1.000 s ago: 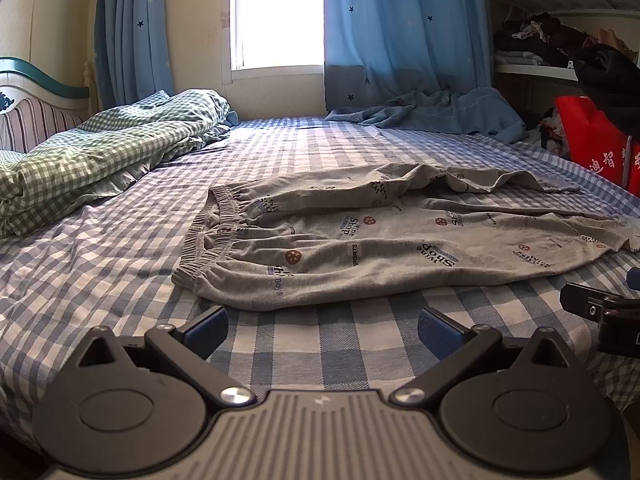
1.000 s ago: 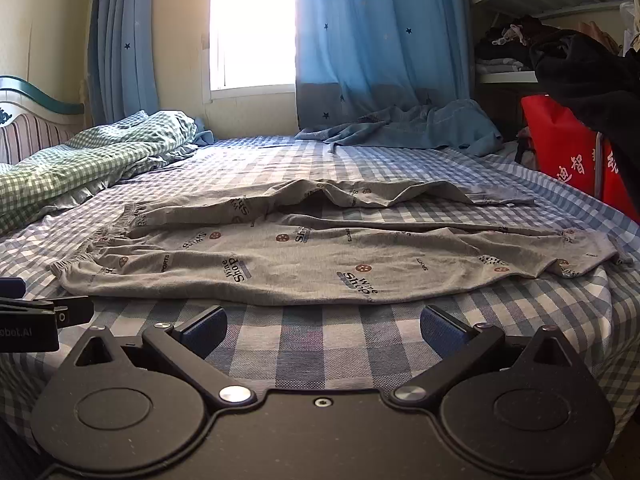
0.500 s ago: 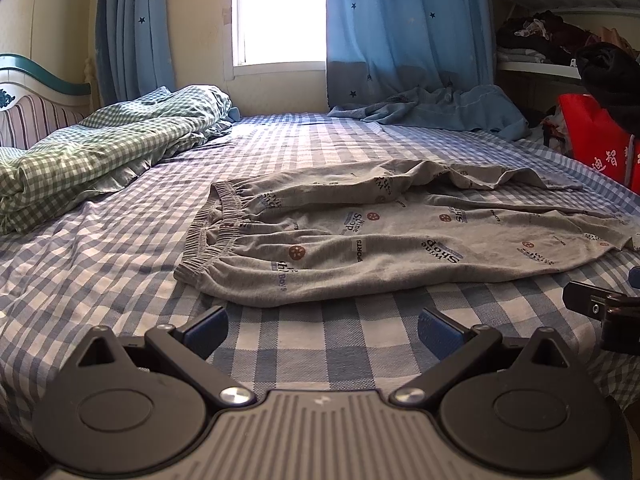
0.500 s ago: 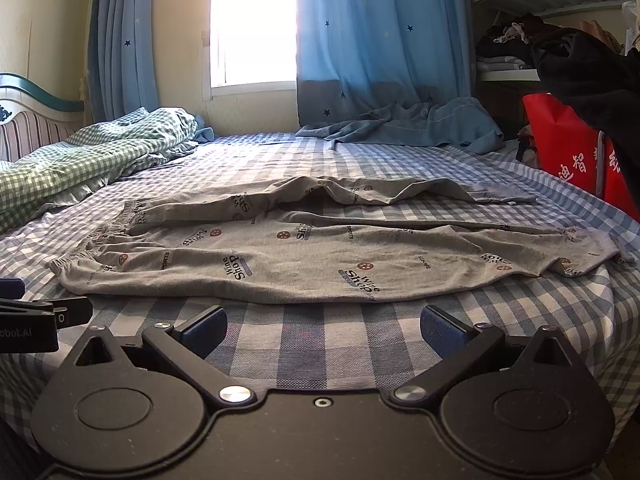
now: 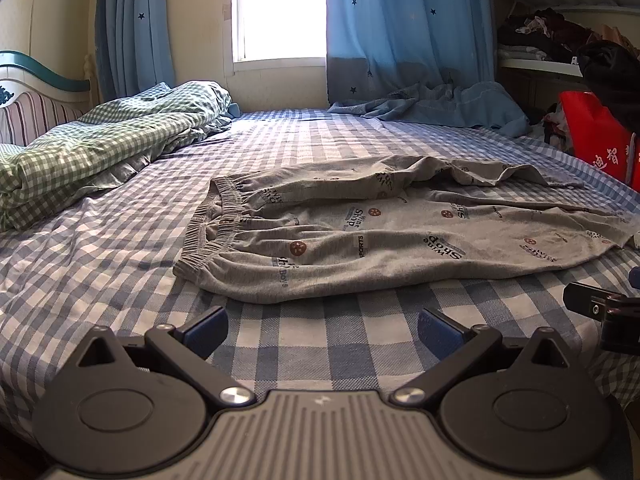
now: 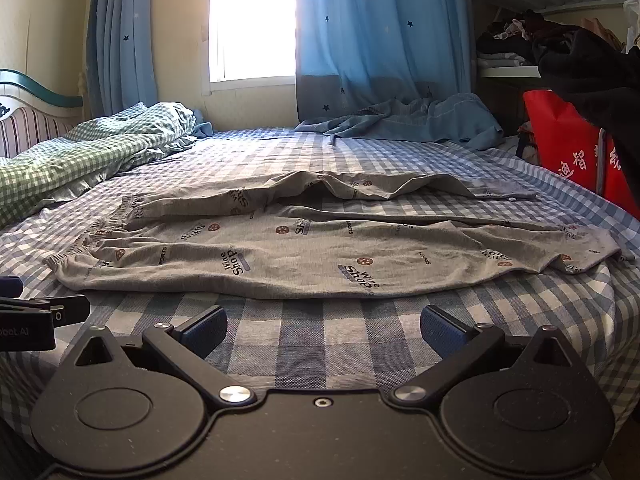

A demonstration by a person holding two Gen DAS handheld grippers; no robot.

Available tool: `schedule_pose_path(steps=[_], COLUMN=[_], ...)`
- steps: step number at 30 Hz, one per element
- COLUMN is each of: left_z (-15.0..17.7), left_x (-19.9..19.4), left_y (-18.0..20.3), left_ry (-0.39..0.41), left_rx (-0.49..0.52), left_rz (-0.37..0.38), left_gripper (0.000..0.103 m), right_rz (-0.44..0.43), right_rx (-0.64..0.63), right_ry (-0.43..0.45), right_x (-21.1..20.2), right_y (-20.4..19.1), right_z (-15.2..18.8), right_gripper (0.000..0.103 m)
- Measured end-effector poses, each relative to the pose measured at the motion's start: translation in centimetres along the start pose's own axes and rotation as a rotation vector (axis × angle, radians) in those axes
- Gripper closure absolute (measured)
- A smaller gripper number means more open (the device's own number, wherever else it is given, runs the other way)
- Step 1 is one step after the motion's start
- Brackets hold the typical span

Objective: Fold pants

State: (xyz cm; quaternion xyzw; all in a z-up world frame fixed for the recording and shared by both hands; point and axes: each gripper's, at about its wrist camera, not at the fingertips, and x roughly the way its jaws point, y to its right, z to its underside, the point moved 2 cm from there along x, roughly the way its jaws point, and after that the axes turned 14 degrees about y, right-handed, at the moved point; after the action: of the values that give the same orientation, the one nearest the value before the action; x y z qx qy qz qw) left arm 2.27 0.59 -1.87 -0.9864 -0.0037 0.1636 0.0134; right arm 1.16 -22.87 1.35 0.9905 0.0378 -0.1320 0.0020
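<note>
Your grey printed pants (image 5: 400,236) lie flat across the blue checked bedsheet (image 5: 320,136), waistband toward the headboard side, the 2 legs running to your right. Your left gripper (image 5: 322,326) hovers just short of the near edge by the waistband, jaws spread wide and empty. Your right gripper (image 6: 323,326) sits beside the near leg's middle, likewise wide apart, holding nothing. A green checked quilt (image 5: 100,140) is bunched at far left.

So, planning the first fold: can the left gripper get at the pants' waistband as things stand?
Probably yes. The left gripper is open, and only bare checked sheet lies between it and the waistband, which sits flat on the bed with nothing on it.
</note>
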Motion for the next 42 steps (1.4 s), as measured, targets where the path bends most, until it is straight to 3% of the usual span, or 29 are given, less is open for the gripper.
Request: schedule_pose_path(steps=[20,24,28,31,34,36,39,42], left_z=[-0.3,-2.2,-5.5,-8.5,-11.6,-13.2,-15.2,-16.6], left_x=[2.3,4.0,6.9,10.1,14.3,17.2,21.9,26.8], left_y=[-1.4,-2.8,-5.2,-7.4,-9.4,-10.2,-10.5,-9.7], left_ry=[-0.076,-0.076,-0.040,-0.019,-0.032,-0.030,-0.039,-0.083], left_rx=[-0.036,-0.032,-0.051,-0.108,-0.150,-0.132,-0.067,-0.004], left_rz=[0.028,0.063,0.064,0.085,0.113,0.108,0.112,0.145], left_gripper=[0.000,0.000,0.000,0.000,0.000,0.000,0.000,0.000], right_rz=[0.007,-0.070,-0.176,-0.243,-0.343,-0.388,-0.420,-0.431], right_rx=[-0.010,-0.011,0.015,0.036,0.049,0.002,-0.093,-0.101], right_ry=[-0.041,-0.023,0.021,-0.005,0.024,0.054,0.025,-0.034], right_x=[1.8,3.4,6.9,10.7,14.4,17.2,22.1,27.8], right_y=[-0.2,-0.1,1.4,3.0,4.7,5.7,7.1,9.4], right_z=[0.1,-1.3,-4.8,-7.3,-10.0,-11.7,-14.2,-16.1], right_gripper=[0.001,0.001,0.001,0.001,0.001,0.000,0.000,0.000])
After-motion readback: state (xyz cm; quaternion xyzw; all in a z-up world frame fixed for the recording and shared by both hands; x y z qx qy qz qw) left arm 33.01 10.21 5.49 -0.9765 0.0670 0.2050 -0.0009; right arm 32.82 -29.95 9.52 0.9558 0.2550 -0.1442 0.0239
